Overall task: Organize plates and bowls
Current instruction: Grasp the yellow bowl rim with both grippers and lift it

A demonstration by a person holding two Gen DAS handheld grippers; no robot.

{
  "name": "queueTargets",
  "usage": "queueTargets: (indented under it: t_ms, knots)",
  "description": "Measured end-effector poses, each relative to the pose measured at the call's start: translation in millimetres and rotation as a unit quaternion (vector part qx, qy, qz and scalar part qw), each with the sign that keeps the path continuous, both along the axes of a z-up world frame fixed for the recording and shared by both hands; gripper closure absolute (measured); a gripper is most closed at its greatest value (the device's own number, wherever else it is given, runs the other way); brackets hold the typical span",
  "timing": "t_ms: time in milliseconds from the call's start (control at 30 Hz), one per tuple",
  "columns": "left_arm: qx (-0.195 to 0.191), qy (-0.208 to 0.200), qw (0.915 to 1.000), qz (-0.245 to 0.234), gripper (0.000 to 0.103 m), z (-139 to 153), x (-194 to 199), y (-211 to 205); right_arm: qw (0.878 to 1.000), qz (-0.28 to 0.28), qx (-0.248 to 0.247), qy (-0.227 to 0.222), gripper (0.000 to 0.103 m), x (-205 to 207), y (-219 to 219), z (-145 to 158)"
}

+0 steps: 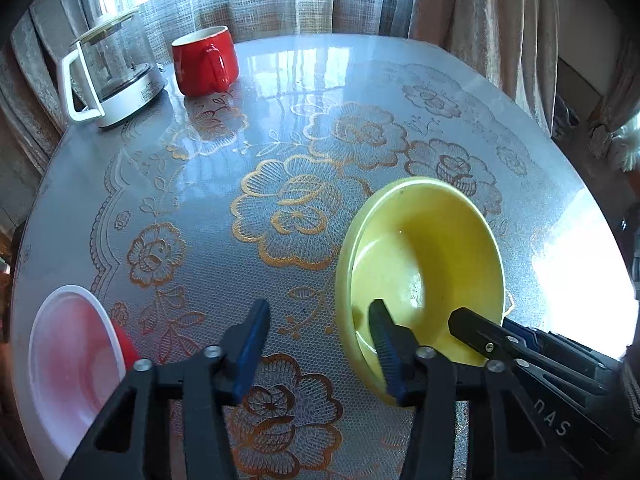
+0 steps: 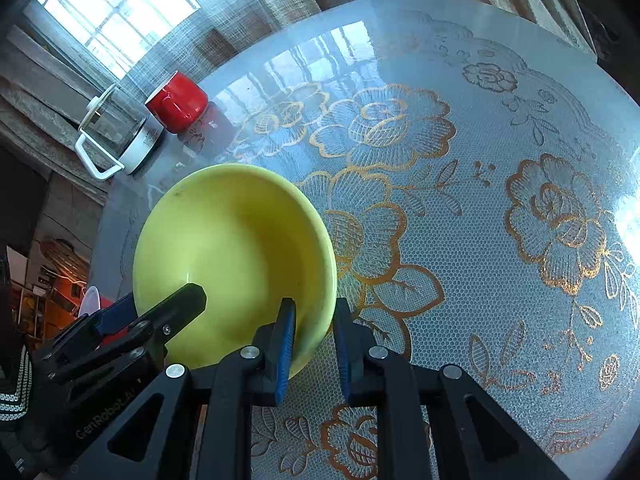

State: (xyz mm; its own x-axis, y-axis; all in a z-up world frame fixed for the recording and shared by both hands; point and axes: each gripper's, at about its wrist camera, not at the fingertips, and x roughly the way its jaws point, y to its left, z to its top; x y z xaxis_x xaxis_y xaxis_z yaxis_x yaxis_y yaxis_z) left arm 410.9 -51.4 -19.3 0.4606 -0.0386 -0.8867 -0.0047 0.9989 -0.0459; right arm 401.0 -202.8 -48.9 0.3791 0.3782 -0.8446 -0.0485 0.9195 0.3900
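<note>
Our right fingers [image 2: 314, 344] pinch the near rim of the yellow bowl [image 2: 236, 248] on the bench [image 2: 500, 140]; left fingers [image 1: 320, 340] half-open, straddling its rim. "GenRobot" reads on the left gripper. Glossy, empty.

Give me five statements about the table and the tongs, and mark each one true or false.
1. The right tongs grip the rim of the yellow bowl. True.
2. The red mug lies on its side. False: it stands upright.
3. A glass kettle stands beside the red mug. True.
4. The left tongs are clamped on the white plate. False: they touch no plate; one finger reaches inside the yellow bowl.
5. The tablecloth is plain. False: it bears gold flowers.
</note>
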Motion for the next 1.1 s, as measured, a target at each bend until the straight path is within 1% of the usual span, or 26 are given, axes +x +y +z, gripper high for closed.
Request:
queueTargets:
  t_ms: [100,167,233,400,433,500,733,867,967,1100]
  knots:
    - [-0.011,-0.003,0.9999,-0.004,0.066,-1.2,1.7,-2.2,1.000,0.000,0.002,-0.001,0.085,-0.2,0.1,-0.1]
    - [-0.007,-0.006,0.9998,-0.016,0.080,-0.1,1.1,-6.9,1.000,-0.003,0.003,0.000,0.085,0.1,0.1,-0.2]
    - [-0.001,-0.007,0.9996,-0.027,0.087,-0.7,0.2,-11.8,1.000,-0.006,0.004,0.001,0.085,0.3,0.1,-0.3]
    - [-0.008,-0.003,0.9996,-0.028,0.088,-0.3,-7.0,-8.7,1.000,-0.007,0.015,0.008,0.084,-3.1,-0.9,-0.8]
    - [-0.006,-0.002,0.9996,-0.029,0.088,0.7,-10.2,-8.5,1.000,-0.006,0.017,0.011,0.086,-4.7,-0.4,-0.6]
    - [0.001,-0.008,0.9995,-0.031,0.089,3.7,-17.2,-8.7,1.000,-0.002,0.019,0.015,0.088,-9.1,1.6,0.1]
    - [0.010,-0.030,0.9990,-0.033,0.089,17.2,-47.5,-4.7,0.999,0.001,0.035,0.015,0.088,-30.2,4.4,8.1]
    - [0.004,-0.042,0.9986,-0.032,0.089,24.3,-66.2,-2.5,0.999,0.001,0.042,0.010,0.088,-45.4,6.0,16.2]
    - [0.006,-0.053,0.9980,-0.033,0.089,31.6,-81.3,-2.7,0.999,-0.001,0.052,0.006,0.088,-57.4,5.9,22.2]
    - [0.000,-0.066,0.9973,-0.033,0.089,42.3,-98.1,-0.8,0.998,-0.003,0.058,-0.007,0.088,-72.1,5.9,32.3]
